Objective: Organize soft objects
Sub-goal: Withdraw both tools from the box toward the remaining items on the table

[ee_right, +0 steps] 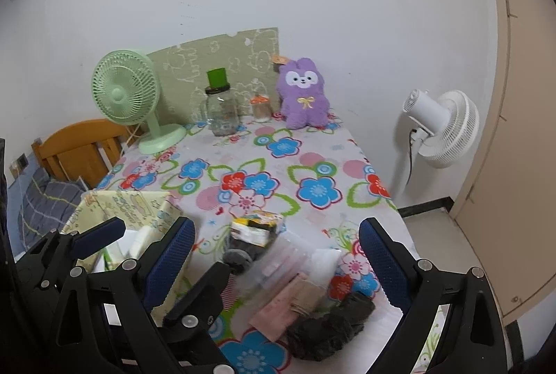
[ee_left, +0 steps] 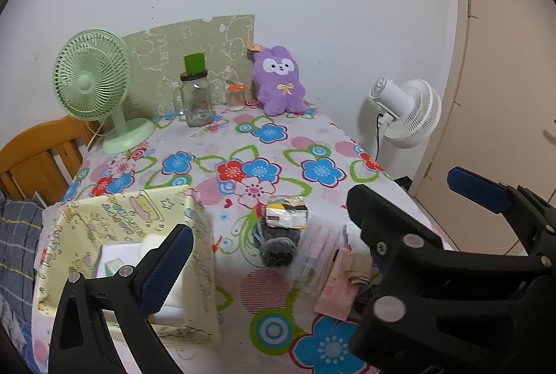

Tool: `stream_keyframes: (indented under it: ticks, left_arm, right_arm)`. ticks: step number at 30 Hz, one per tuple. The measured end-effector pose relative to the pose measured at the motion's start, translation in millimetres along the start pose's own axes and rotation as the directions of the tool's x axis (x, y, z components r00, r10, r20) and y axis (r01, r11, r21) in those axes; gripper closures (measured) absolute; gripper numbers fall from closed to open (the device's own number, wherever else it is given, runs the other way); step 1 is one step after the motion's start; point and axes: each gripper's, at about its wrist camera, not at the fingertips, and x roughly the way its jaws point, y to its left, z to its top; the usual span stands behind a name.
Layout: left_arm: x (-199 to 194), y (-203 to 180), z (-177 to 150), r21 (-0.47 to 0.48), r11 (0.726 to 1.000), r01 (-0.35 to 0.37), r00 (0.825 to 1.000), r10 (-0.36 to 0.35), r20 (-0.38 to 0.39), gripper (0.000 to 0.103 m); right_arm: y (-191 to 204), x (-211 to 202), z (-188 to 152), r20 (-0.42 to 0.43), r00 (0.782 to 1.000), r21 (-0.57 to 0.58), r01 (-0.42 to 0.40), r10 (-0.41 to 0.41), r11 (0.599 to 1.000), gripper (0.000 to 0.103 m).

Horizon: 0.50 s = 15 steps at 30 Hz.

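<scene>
A yellow fabric box (ee_left: 132, 221) stands on the near left of the flowered table, with white items inside. Beside it lies a pile of soft things: grey rolled socks (ee_left: 278, 249) under a yellow-and-black labelled pack (ee_left: 286, 216), a clear plastic packet (ee_left: 318, 252), pink and beige folded socks (ee_right: 288, 304) and a dark crumpled cloth (ee_right: 330, 328). A purple plush (ee_left: 278, 82) sits upright at the far edge. My left gripper (ee_left: 274, 269) is open above the box's right wall and the pile. My right gripper (ee_right: 276, 262) hangs open over the pile, holding nothing, close against the left one.
A green desk fan (ee_left: 92, 75), a glass jar with a green lid (ee_left: 196, 99) and a small orange-topped container (ee_left: 236, 96) line the back of the table (ee_left: 312, 137). A white floor fan (ee_left: 410, 110) and a door stand to the right; a wooden chair (ee_left: 38, 158) and plaid bedding are on the left.
</scene>
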Motion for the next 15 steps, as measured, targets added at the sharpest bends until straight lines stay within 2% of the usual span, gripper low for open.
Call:
stream_keyframes:
  ticks: [15]
  left_arm:
    - [35,-25,-15,0.042,0.997,0.061,0.995,-0.057,-0.078,0.002]
  right_arm:
    - [-35,18,-25,-0.031,0.998,0.045,0.052,-0.05,0.998,0.006]
